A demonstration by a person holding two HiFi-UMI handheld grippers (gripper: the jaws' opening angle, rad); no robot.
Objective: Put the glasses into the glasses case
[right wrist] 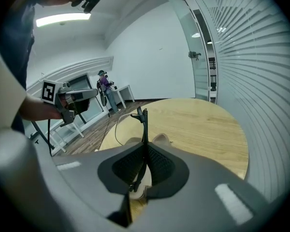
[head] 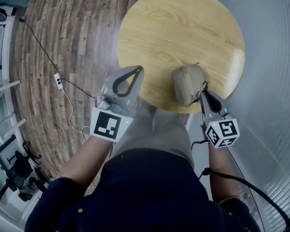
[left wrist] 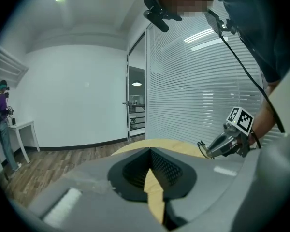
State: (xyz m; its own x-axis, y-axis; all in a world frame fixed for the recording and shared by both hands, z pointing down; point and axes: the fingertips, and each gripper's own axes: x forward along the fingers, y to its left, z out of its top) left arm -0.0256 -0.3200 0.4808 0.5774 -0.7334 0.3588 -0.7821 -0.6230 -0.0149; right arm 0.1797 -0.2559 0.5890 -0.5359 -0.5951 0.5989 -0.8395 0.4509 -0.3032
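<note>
A beige glasses case (head: 185,83) lies near the front edge of the round wooden table (head: 174,28). My right gripper (head: 203,93) is just right of the case, shut on thin dark-framed glasses (head: 202,86). In the right gripper view a black temple (right wrist: 144,122) sticks up between the jaws and a wire lens rim curves off to the left, with the case (right wrist: 160,139) just beyond. My left gripper (head: 137,70) hovers over the table's front left edge with its fingertips together and nothing in them. From the left gripper view I see the right gripper (left wrist: 227,141) and a lens (left wrist: 203,149) at its tip.
A cable and power strip (head: 58,80) lie on the wood floor left of the table. A glass wall with blinds (head: 275,81) runs close on the right. Office chairs (head: 19,173) stand at the lower left. A person (left wrist: 1,111) stands far off by a white table.
</note>
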